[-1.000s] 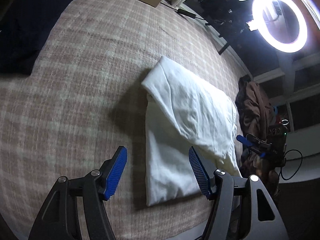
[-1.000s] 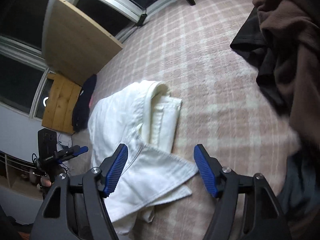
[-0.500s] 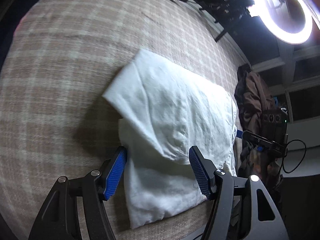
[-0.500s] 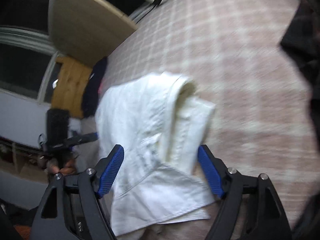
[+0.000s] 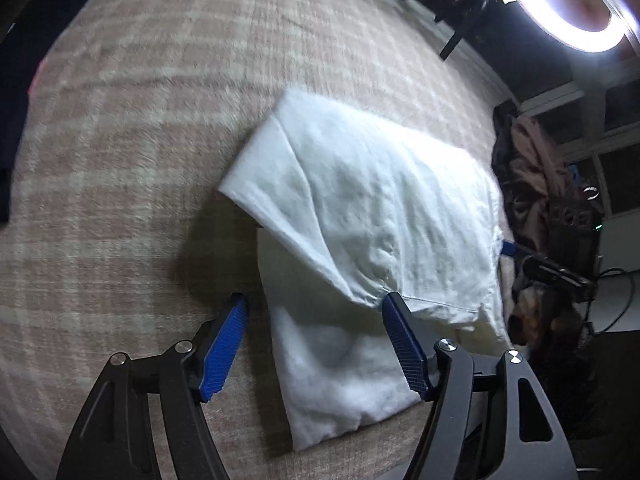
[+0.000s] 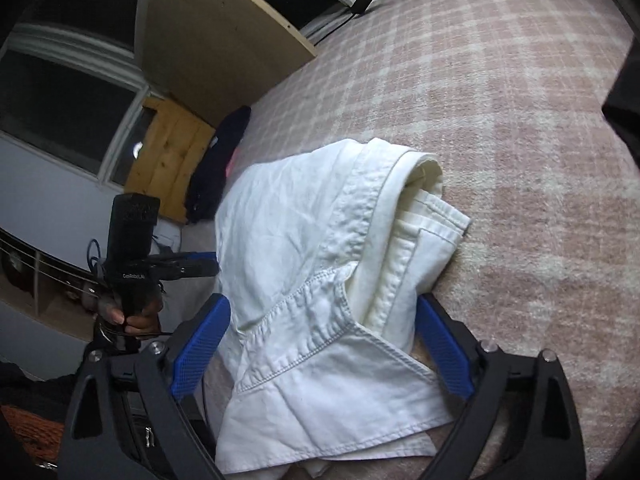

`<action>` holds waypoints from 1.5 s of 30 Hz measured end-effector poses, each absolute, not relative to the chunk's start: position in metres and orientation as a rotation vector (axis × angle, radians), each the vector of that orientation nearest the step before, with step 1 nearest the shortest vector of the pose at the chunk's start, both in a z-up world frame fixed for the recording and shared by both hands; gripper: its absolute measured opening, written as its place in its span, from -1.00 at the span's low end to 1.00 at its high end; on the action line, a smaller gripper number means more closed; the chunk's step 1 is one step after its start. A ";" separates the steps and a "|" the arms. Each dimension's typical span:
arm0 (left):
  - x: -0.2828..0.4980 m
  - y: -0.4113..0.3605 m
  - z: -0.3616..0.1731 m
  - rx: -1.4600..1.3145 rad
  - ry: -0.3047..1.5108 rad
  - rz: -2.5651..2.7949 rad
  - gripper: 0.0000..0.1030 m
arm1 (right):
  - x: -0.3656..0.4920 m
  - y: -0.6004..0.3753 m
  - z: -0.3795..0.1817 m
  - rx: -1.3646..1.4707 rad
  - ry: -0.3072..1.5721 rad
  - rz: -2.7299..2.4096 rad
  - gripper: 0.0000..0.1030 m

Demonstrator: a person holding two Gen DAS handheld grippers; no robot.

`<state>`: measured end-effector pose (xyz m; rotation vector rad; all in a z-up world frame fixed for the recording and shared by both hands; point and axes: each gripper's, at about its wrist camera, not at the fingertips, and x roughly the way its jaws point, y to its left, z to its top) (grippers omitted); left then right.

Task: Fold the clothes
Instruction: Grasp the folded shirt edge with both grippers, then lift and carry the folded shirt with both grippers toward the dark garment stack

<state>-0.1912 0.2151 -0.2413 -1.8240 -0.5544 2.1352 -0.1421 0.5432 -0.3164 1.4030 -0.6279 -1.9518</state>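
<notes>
While both sets of tongs gape wide, the left tongs [image 5: 316,308] and right tongs [image 6: 324,320] each straddle an end of the folded white shirt [image 5: 360,216] lying on the pink checked blanket [image 5: 140,120] ahead.

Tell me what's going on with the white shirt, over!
Left gripper open, right gripper open, both straddling it. White shirt partly folded on the plaid blanket. Nothing blocking.
</notes>
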 end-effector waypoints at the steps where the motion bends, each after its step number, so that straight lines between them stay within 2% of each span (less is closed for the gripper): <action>1: -0.191 0.220 -0.240 -1.804 -0.546 2.126 0.34 | -0.142 0.538 -0.315 1.419 -0.592 -1.963 0.81; 6: -0.194 0.237 -0.239 -1.794 -0.508 2.117 0.35 | -0.141 0.507 -0.310 1.451 -0.458 -1.981 0.81; 10: -0.194 0.232 -0.242 -1.762 -0.606 2.104 0.33 | -0.144 0.501 -0.313 1.433 -0.470 -1.972 0.81; 12: -0.191 0.225 -0.243 -1.745 -0.635 2.108 0.16 | -0.144 0.506 -0.314 1.422 -0.488 -1.963 0.76; 13: -0.189 0.223 -0.244 -1.741 -0.631 2.115 -0.01 | -0.142 0.508 -0.314 1.421 -0.483 -1.966 0.73; 14: -0.189 0.224 -0.244 -1.736 -0.622 2.121 -0.17 | -0.141 0.509 -0.314 1.428 -0.466 -1.976 0.62; 17: -0.189 0.232 -0.243 -1.715 -0.578 2.135 -0.43 | -0.140 0.510 -0.314 1.454 -0.413 -2.009 -0.47; 26: -0.191 0.252 -0.221 -1.677 -0.415 2.228 -0.70 | -0.139 0.494 -0.297 1.446 -0.264 -2.055 -0.59; 33: -0.178 0.242 -0.199 -1.607 -0.419 2.280 -0.70 | -0.135 0.496 -0.274 1.372 -0.305 -2.058 -0.61; 36: -0.179 0.253 -0.213 -1.668 -0.318 2.306 -0.63 | -0.134 0.494 -0.280 1.405 -0.259 -2.064 -0.61; 40: -0.181 0.269 -0.235 -1.764 -0.174 2.306 -0.22 | -0.134 0.488 -0.289 1.452 -0.184 -2.077 -0.61; 41: -0.182 0.272 -0.238 -1.786 -0.167 2.300 -0.03 | -0.134 0.487 -0.290 1.465 -0.167 -2.083 -0.60; 43: -0.183 0.276 -0.238 -1.804 -0.157 2.316 0.14 | -0.134 0.486 -0.292 1.475 -0.151 -2.091 -0.58; 45: -0.185 0.277 -0.239 -1.838 -0.179 2.353 0.22 | -0.133 0.486 -0.294 1.479 -0.143 -2.101 -0.56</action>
